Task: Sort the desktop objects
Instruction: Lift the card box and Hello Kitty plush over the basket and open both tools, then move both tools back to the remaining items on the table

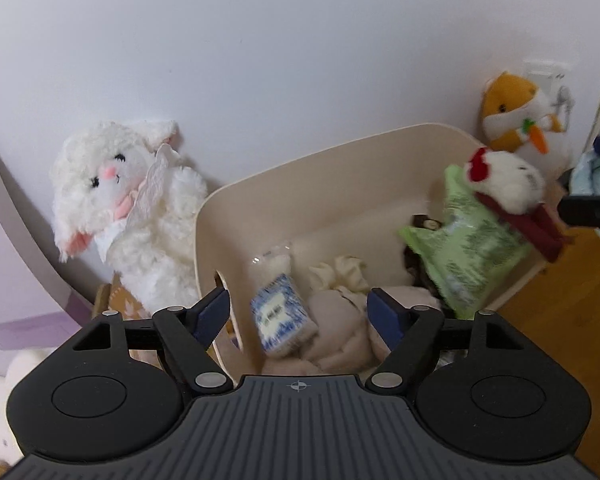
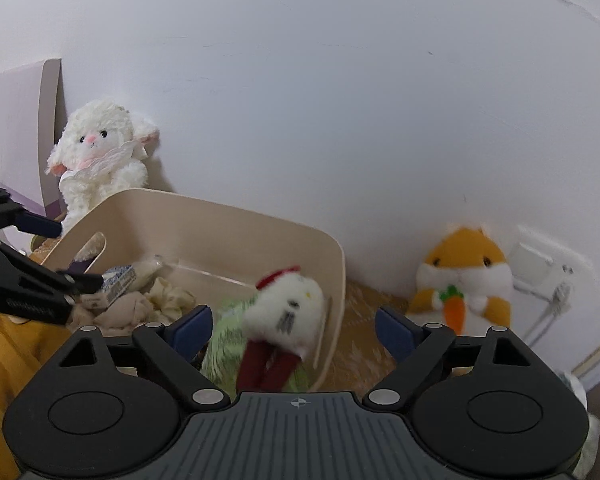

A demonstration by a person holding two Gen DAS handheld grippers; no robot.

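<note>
A cream bin (image 1: 340,152) (image 2: 220,204) stands against the wall and holds beige cloths (image 1: 340,320). My left gripper (image 1: 298,300) (image 2: 80,280) is open over the bin's left end. A blurred blue-and-white packet (image 1: 282,320) (image 2: 118,280) sits between its jaws, clear of both pads. My right gripper (image 2: 294,316) is open wide at the bin's right end. A blurred small white plush with a red hat and dark red legs (image 2: 288,312) (image 1: 508,184) is between its jaws, untouched, over a green packet (image 2: 224,344) (image 1: 468,240).
A white lamb plush (image 1: 132,208) (image 2: 96,160) leans on the wall left of the bin. An orange hamster plush holding a carrot (image 1: 516,116) (image 2: 460,280) sits to its right by a wall socket (image 2: 548,276). A purple box (image 1: 12,220) stands far left.
</note>
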